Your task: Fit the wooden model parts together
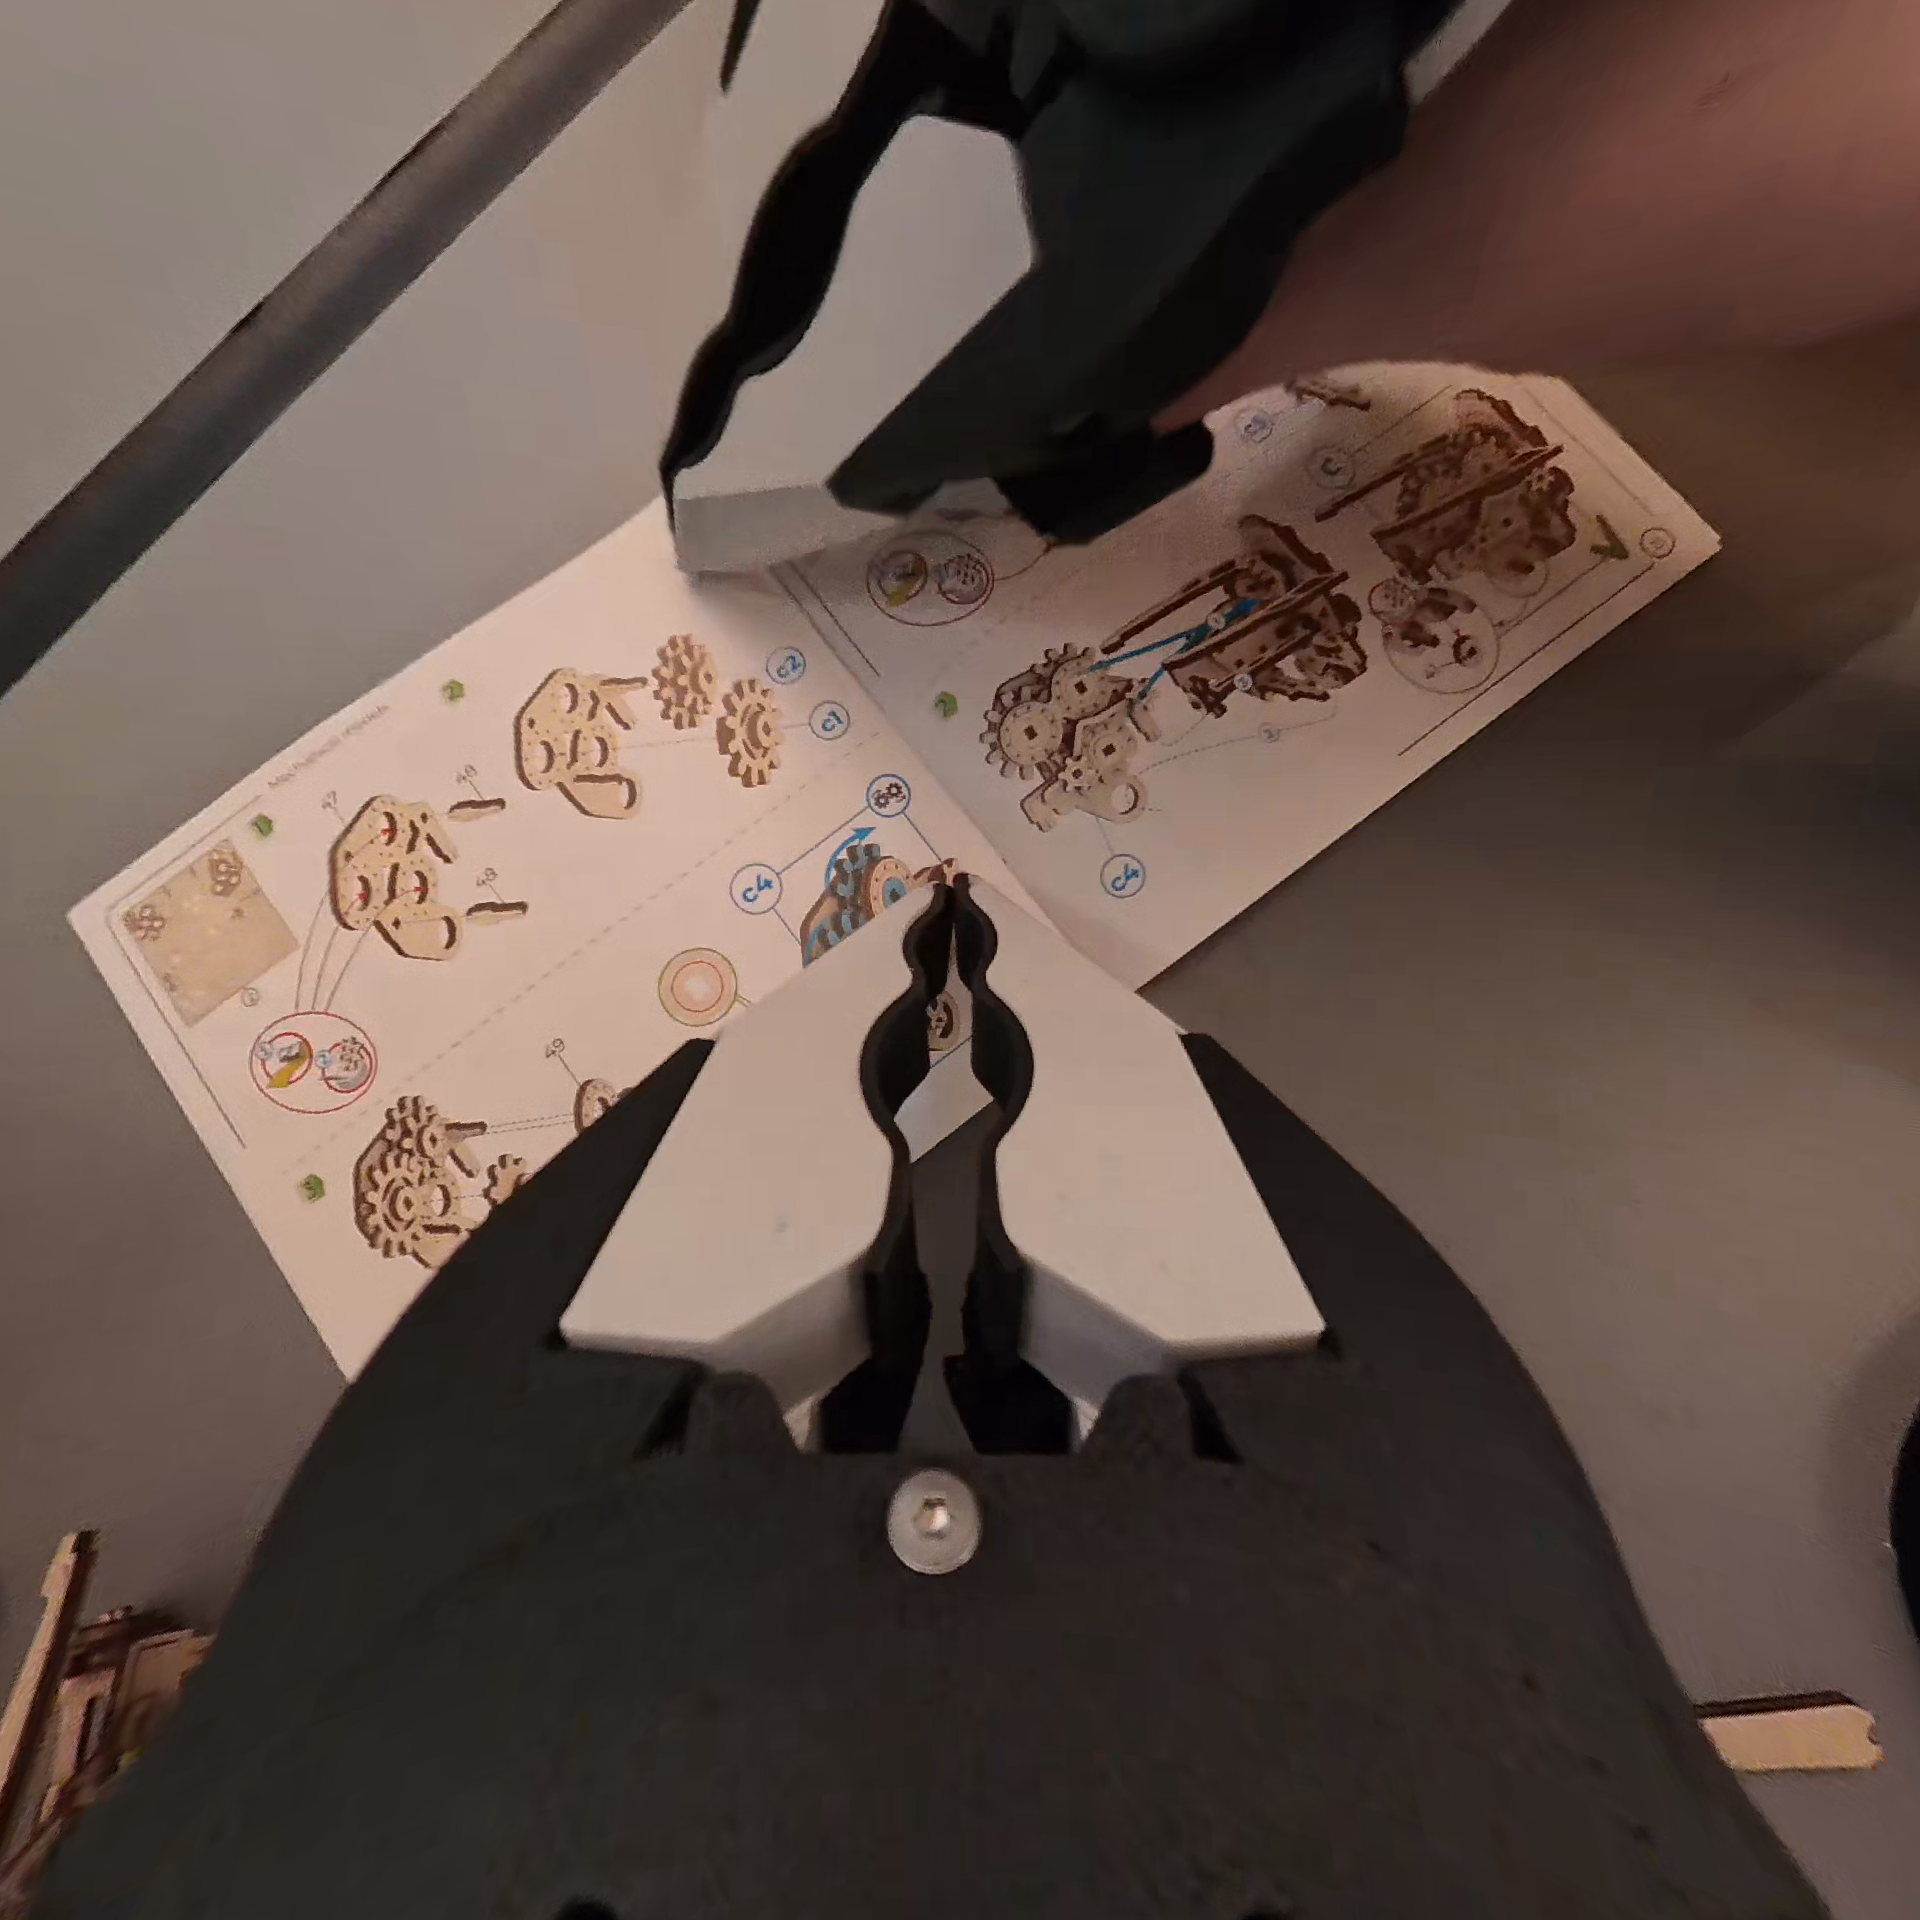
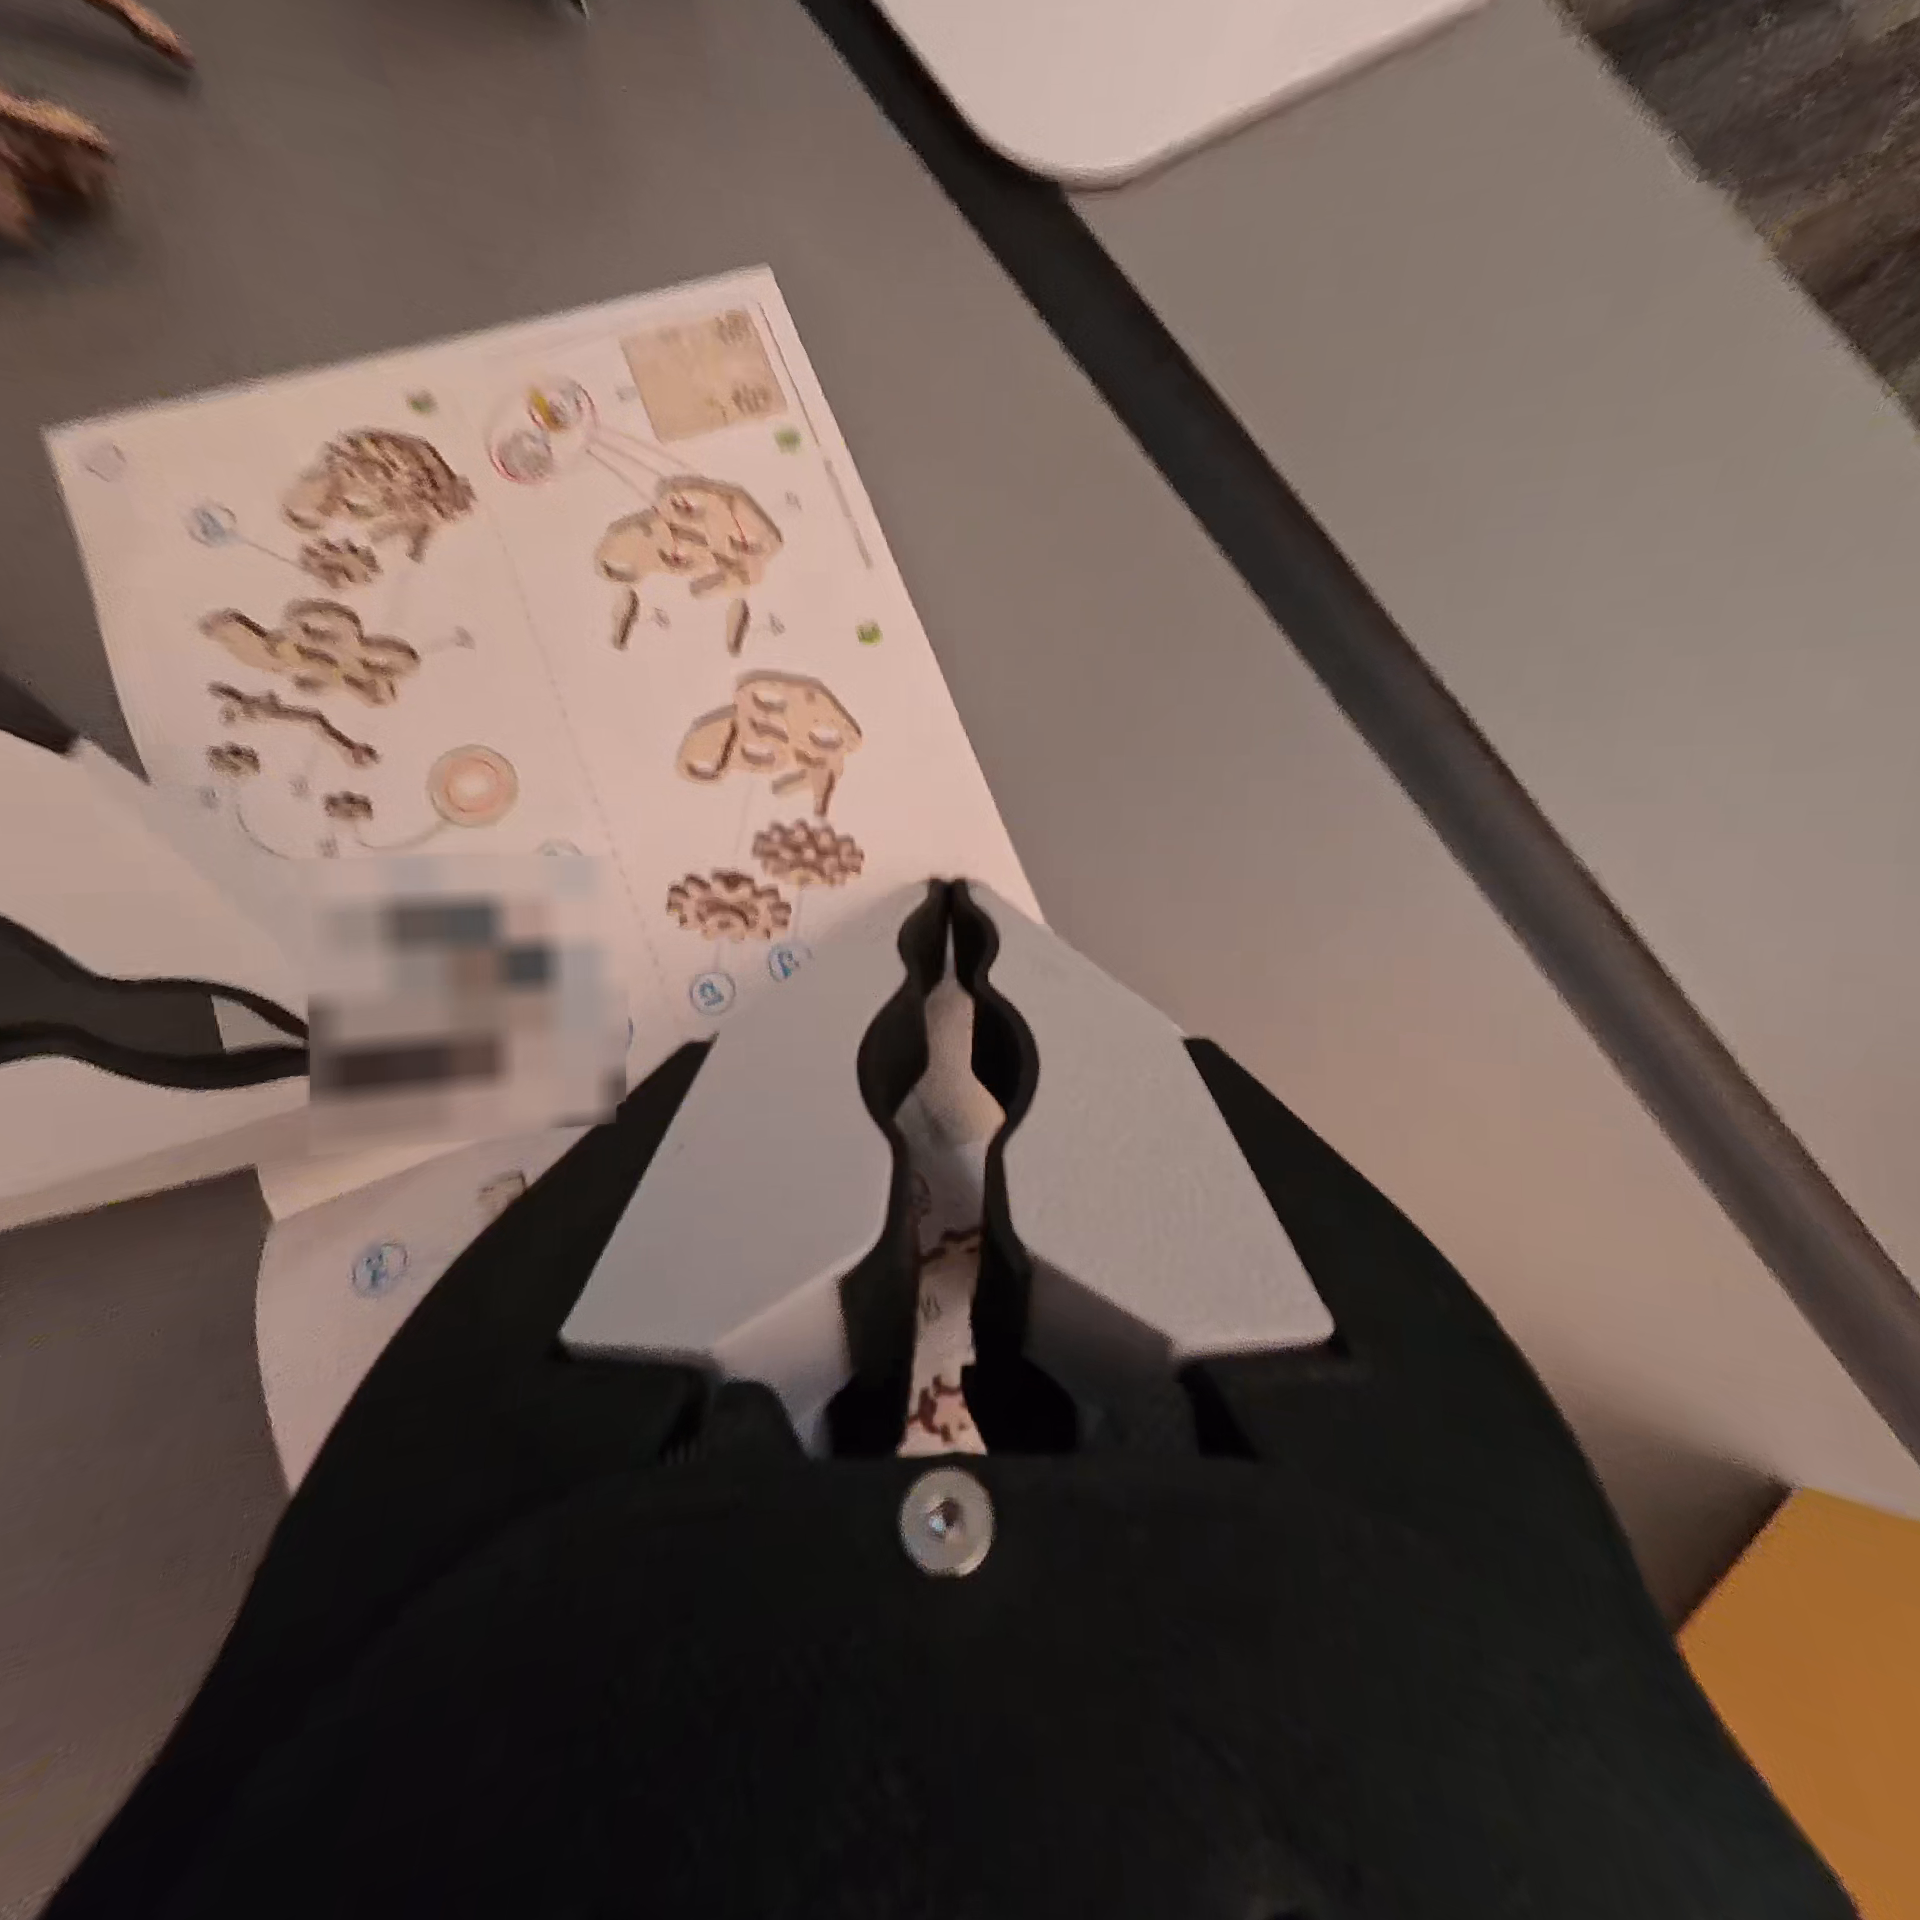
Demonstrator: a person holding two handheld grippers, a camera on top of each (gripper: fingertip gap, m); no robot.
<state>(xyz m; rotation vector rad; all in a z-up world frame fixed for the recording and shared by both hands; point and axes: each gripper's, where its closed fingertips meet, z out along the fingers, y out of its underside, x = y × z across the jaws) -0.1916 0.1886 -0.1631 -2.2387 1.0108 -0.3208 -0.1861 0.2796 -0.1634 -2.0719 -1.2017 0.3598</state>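
An open instruction booklet (image 1: 644, 935) with drawings of wooden gears lies flat on the grey table. My left gripper (image 1: 951, 888) hovers over its middle, jaws shut with nothing seen between them. My right gripper (image 2: 945, 888) is over the same booklet (image 2: 582, 644), also shut and empty. It shows in the left wrist view (image 1: 883, 499) at the booklet's far edge, held by a hand. Wooden model pieces (image 1: 73, 1704) lie at the lower left and a wooden strip (image 1: 1060, 1735) at the lower right. Blurred brown pieces (image 2: 52, 156) lie at the upper left.
A dark metal bar (image 2: 1351, 675) runs along the table past the booklet, also seen in the left wrist view (image 1: 312, 291). A white rounded slab (image 2: 1143, 83) lies beyond it. A yellow object (image 2: 1818, 1683) sits at the lower right. The left gripper (image 2: 125, 1029) shows at the left edge. One gripper's finger ends stand about 9 centimetres off the other's.
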